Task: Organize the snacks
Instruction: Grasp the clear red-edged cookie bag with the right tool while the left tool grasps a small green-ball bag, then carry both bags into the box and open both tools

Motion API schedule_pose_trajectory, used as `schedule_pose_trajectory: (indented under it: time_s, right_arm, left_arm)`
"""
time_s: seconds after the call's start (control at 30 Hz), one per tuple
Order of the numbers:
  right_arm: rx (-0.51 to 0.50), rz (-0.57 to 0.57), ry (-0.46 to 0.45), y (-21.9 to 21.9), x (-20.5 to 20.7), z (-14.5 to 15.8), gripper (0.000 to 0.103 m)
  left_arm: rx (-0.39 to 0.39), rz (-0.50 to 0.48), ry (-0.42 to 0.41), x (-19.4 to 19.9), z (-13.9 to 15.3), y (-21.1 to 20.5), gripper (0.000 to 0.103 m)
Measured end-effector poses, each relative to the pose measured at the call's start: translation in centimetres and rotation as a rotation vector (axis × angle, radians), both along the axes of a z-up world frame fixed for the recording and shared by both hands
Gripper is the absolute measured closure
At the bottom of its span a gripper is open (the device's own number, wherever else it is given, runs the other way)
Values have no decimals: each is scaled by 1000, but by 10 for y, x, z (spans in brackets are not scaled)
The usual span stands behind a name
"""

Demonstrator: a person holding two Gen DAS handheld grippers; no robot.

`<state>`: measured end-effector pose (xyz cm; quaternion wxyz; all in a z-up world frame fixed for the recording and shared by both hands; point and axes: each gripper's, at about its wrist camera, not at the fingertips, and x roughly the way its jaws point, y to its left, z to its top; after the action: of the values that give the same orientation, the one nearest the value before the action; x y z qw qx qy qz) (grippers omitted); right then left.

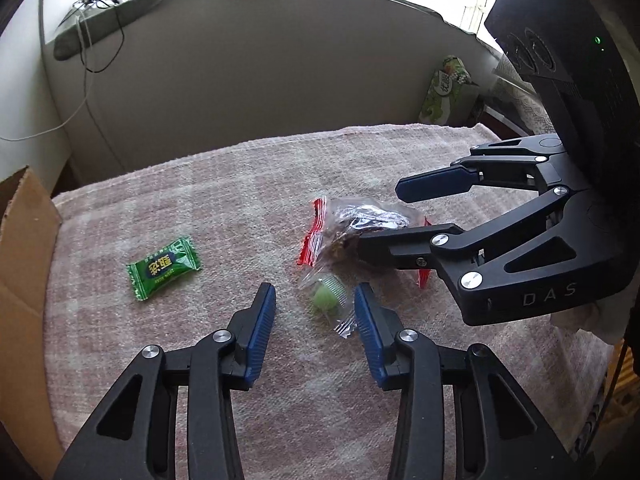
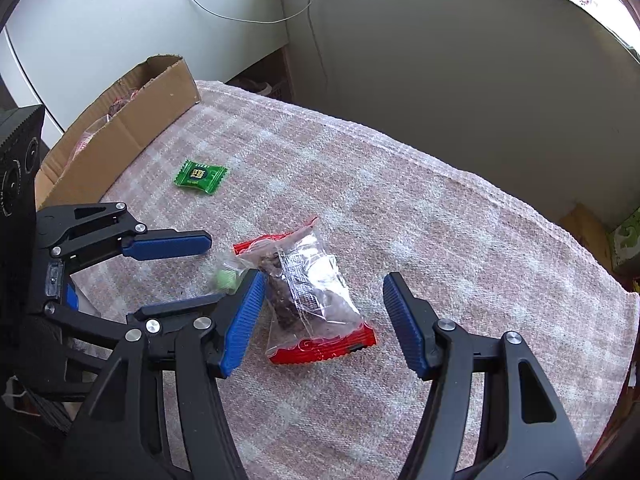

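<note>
Resting on a pink-and-cream checked towel (image 2: pixel 420 208) are three snacks. A small clear wrapper holding a round pale-green sweet (image 1: pixel 329 301) lies between the blue ribbed pads of the left gripper (image 1: pixel 315 312), whose jaws stand apart, one pad just beside the wrapper, perhaps brushing it. Touching it is a larger clear packet with red sealed ends and a dark filling (image 2: pixel 310 300), bracketed by the spread jaws of the right gripper (image 2: pixel 324 308), neither pad visibly pressing on it. A green foil-wrapped candy (image 2: pixel 201 177) lies apart, near an open brown cardboard box (image 2: pixel 132 120) at the towel's edge.
</note>
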<state>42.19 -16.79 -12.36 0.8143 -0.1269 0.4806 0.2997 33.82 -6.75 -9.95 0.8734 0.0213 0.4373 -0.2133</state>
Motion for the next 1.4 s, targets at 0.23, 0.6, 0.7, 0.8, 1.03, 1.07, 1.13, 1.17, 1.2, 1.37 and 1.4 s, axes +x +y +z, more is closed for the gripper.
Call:
schedule_pose_trajectory:
  time_s: [0.23, 0.6, 0.7, 0.8, 1.03, 1.07, 1.13, 1.17, 1.2, 1.37, 1.4]
  right_arm:
    - [-23, 17, 8, 5, 3, -9, 56]
    - [-38, -15, -1, -2, -3, -7, 61]
    - [-34, -31, -10, -7, -6, -4, 62]
    - [-25, -46, -19, -12, -9, 2, 62]
    - [-4, -69, -51, -14, -16, 22, 62]
    - [-3, -69, -59, -13, -18, 26, 62]
    - [4, -66, -72, -8, -20, 34, 62]
    - [7, -64, -79, -5, -23, 39, 62]
    - [10, -59, -86, -1, -24, 43, 62]
    - [32, -21, -122, 26, -34, 65, 62]
    - [35, -11, -128, 34, -36, 69, 62]
  left_arm:
    - [7, -2, -13, 2, 0, -4, 65]
    - [8, 8, -23, 7, -2, -8, 86]
    - [1, 12, -27, 4, -1, -3, 86]
    - [-11, 16, -35, 1, 4, 1, 86]
    - [-39, 33, -100, -11, 29, 17, 86]
    - [-42, 41, -113, -12, 33, 21, 86]
    - [-58, 58, -135, -14, 43, 29, 86]
    - [-68, 66, -146, -16, 48, 34, 86]
    - [-75, 74, -159, -19, 53, 40, 86]
    - [-107, 125, -213, -29, 73, 70, 86]
    - [-111, 138, -222, -31, 75, 77, 86]
